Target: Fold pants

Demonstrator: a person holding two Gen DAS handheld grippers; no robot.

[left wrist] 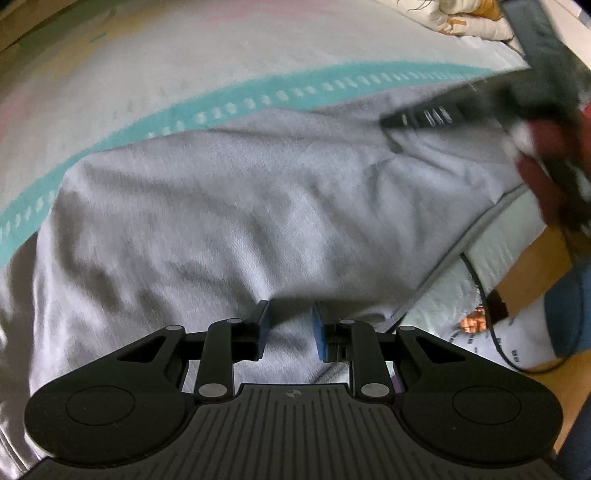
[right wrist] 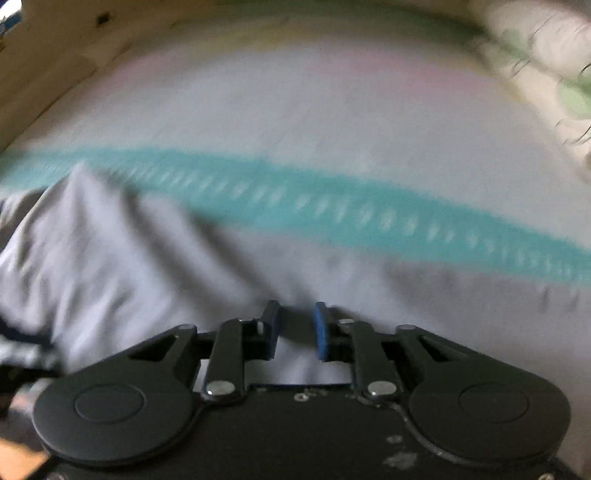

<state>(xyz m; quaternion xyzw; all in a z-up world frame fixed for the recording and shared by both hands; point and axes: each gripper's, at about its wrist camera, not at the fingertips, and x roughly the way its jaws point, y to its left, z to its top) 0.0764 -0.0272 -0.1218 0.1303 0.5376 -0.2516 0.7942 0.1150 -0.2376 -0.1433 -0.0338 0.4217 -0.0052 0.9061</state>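
Light grey pants (left wrist: 221, 206) lie creased across a bed sheet with a teal stripe (left wrist: 229, 107). My left gripper (left wrist: 290, 314) sits low over the near part of the pants. Its blue pads stand a narrow gap apart with grey cloth bunched between them. At the far right of the pants, a hand (left wrist: 543, 155) holds my right gripper (left wrist: 392, 134), and creases radiate from its tips. The right wrist view is blurred. There the right gripper (right wrist: 295, 314) has its pads close together on pale cloth, and the pants (right wrist: 92, 266) rise in a ridge to the left.
Pillows (left wrist: 465, 22) lie at the far right end of the bed. The bed's edge runs down the right, with a black cable (left wrist: 487, 314), a white fluffy cloth (left wrist: 443, 295) and wooden floor (left wrist: 535, 266) beyond it. A wooden wall (right wrist: 44, 74) borders the bed's far left.
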